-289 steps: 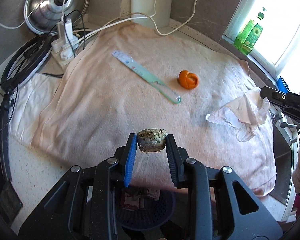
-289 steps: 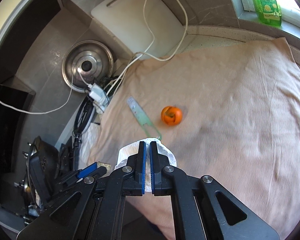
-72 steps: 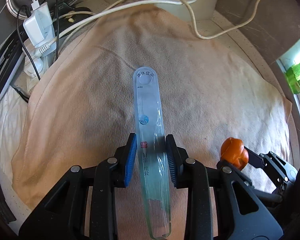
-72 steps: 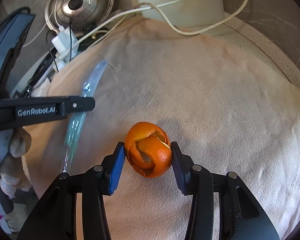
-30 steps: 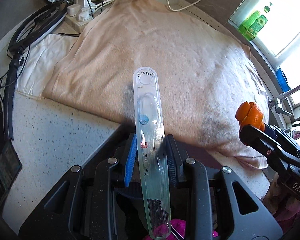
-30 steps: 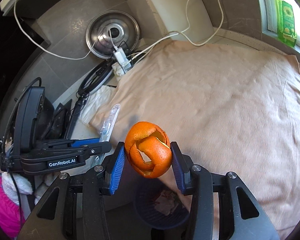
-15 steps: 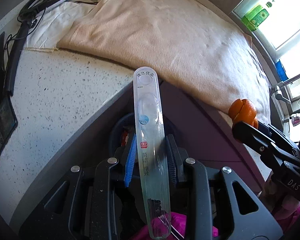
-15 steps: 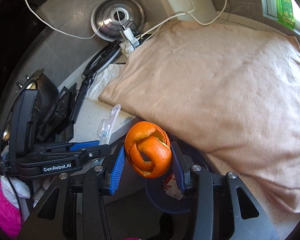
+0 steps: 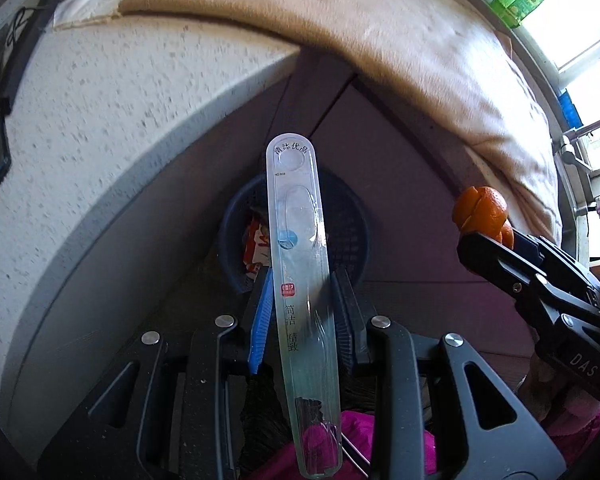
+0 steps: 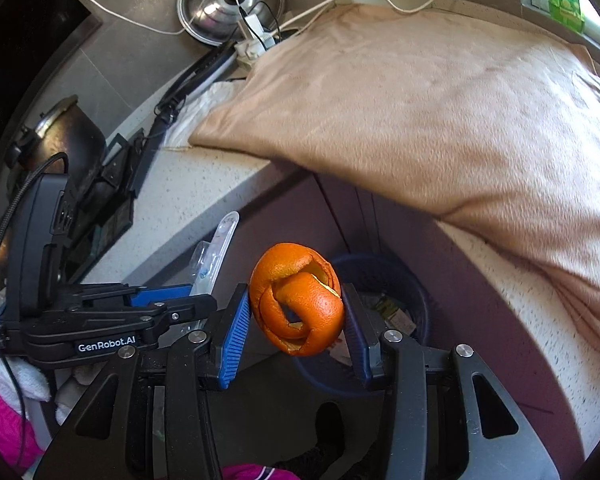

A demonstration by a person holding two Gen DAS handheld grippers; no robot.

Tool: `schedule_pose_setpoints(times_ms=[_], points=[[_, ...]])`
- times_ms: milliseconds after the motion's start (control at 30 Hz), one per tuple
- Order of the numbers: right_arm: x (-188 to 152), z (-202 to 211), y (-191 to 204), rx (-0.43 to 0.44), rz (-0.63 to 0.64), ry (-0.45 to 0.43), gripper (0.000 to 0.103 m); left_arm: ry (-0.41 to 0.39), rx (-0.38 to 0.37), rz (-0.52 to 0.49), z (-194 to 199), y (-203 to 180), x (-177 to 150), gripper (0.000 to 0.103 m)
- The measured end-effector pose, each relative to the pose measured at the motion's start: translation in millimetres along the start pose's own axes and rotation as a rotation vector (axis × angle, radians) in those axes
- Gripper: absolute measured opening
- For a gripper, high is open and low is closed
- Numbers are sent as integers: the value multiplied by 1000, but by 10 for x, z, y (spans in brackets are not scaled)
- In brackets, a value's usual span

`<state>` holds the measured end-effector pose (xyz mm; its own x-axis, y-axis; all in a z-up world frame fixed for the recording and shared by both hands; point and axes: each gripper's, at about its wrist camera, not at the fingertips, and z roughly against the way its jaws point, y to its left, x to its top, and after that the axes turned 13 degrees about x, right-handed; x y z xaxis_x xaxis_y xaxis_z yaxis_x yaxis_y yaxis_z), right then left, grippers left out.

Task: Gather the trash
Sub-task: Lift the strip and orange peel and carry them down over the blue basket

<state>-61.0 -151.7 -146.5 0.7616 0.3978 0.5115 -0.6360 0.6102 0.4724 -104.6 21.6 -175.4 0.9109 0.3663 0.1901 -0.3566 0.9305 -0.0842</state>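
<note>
L gripper (image 9: 302, 312): pinching toothbrush pack (image 9: 302, 292) mid-length — light, stiff, slick.
R gripper (image 10: 296, 312): squeezing orange peel (image 10: 298, 300) — soft, crushable.
Bin (image 9: 350, 216): below both.

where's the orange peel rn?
Clamped in the right tool, centre of the right wrist view, above the blue trash basket below the counter edge.

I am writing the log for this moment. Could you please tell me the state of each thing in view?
left gripper: shut on the clear plastic package, above the bin.
right gripper: shut on the orange peel, held in the air.
blue trash bin: on the floor, already holds some trash.
beige towel: spread over the counter, its edge hanging over.
</note>
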Motion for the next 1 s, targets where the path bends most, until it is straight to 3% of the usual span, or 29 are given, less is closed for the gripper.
schedule_pose_setpoints(times_ms=[533,1000], points=[[-395,-387,-371,-97,-38,113,43,105,61,-48,-706,-200,-132,29],[-480,-735,-545,-146,-27,180,43,154,104,-56,-1032,-348,-97,29]])
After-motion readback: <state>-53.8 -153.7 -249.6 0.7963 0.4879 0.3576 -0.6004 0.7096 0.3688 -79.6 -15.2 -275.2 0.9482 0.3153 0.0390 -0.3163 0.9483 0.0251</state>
